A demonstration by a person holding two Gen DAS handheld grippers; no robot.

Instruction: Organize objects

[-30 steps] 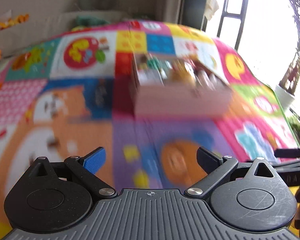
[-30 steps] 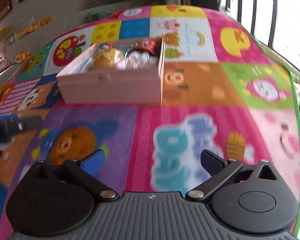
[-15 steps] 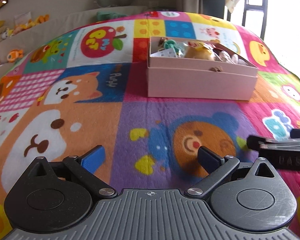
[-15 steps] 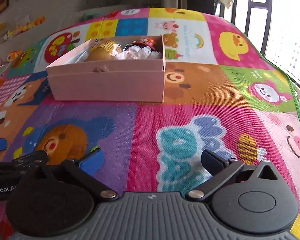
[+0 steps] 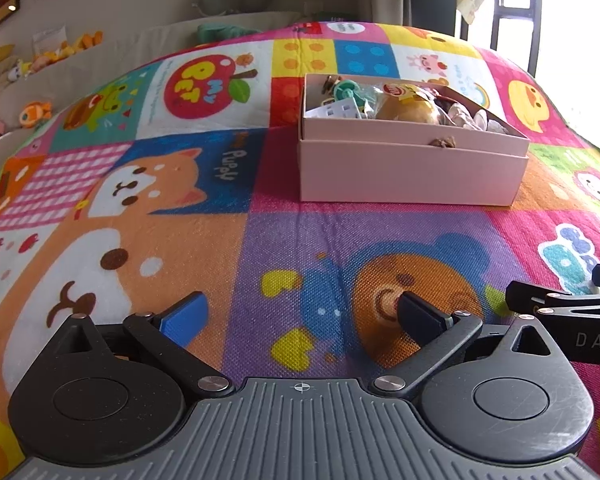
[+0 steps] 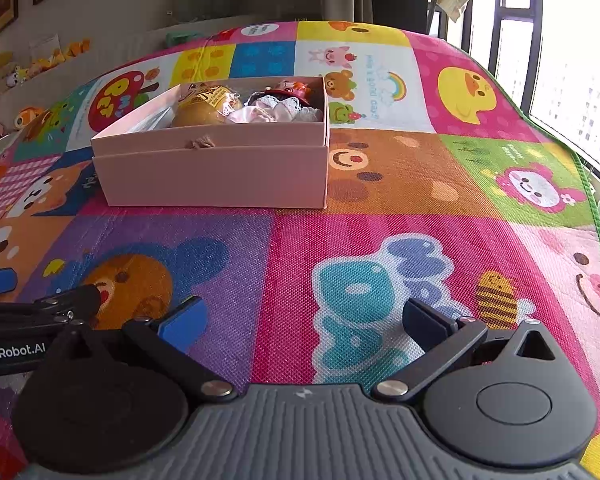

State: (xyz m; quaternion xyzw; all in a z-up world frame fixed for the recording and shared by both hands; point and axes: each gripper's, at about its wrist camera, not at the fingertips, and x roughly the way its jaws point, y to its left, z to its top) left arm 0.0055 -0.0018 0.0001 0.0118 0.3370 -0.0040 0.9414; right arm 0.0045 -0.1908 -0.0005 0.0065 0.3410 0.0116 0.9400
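From the left wrist, the left gripper (image 5: 300,316) hangs spread and empty above the play mat (image 5: 140,240), with the pink box (image 5: 412,168) of toys well ahead, slightly right. From the right wrist, the right gripper (image 6: 300,320) is likewise spread and empty, the box (image 6: 216,172) ahead to its left.

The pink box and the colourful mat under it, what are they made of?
The pink box looks like matte cardboard: flat stiff walls, sharp folded corners, no shine. The mat looks like soft foam or plastic with a printed, woven-textured surface; tiny grid bumps show up close. I can't be sure.
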